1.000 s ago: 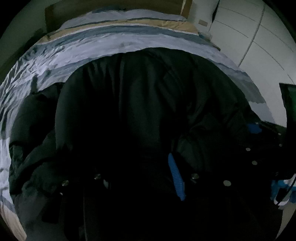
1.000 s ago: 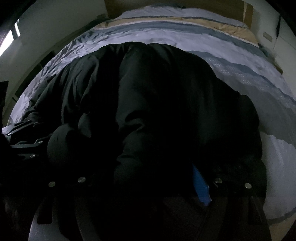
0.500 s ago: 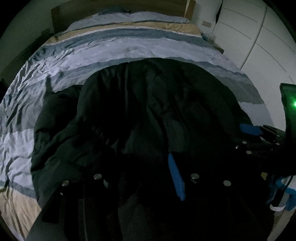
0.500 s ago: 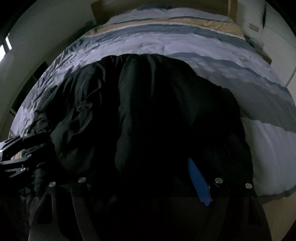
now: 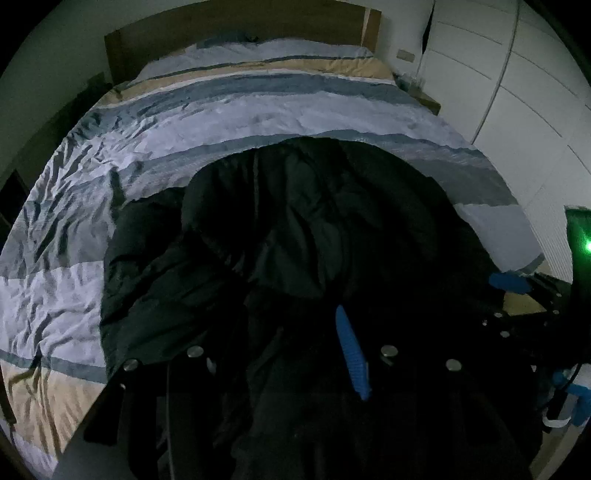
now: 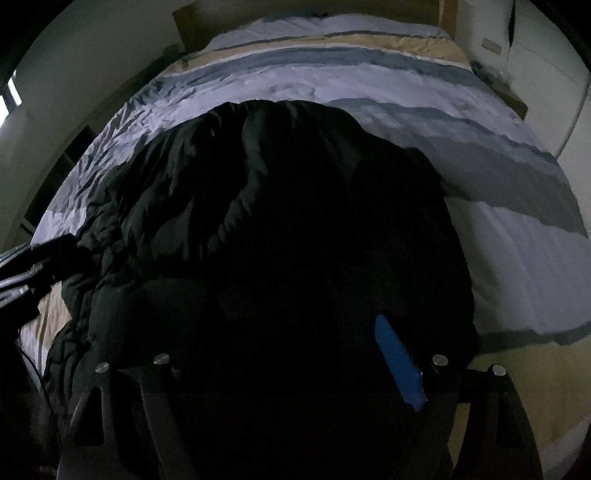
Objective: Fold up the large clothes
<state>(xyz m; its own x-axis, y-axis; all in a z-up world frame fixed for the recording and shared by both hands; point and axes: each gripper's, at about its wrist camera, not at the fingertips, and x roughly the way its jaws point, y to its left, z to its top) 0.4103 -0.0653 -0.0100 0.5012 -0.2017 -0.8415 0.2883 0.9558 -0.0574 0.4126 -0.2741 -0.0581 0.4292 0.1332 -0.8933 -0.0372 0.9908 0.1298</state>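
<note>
Nearest the left wrist camera, the left hand-held gripper [image 5: 280, 365] stands part-way apart with dark cloth bunched between its blue-padded fingers [image 5: 352, 354]; the gloom hides whether the pads press on that cloth, so I cannot tell if it is clamped. The right hand-held gripper [image 6: 295, 369] has its jaws opening, with dark cloth lying between them; its blue pad [image 6: 399, 365] shows clear of the folds, so it seems to be letting go.

Beyond both lies the big black padded coat [image 5: 295, 229], puffy and quilted, heaped on the near half of the bed [image 5: 258, 110], whose crumpled cover is striped in white, grey-blue and tan. One sleeve or side panel sprawls out toward the bed's left edge.

Farther off are the wooden headboard [image 5: 236, 33] and white wardrobe doors [image 5: 517, 92].

The step in hand looks like finishing one fold of the coat's body. Next, probably, take hold of the loose part at the left and bring it over the middle, pressing the bulk flat.
</note>
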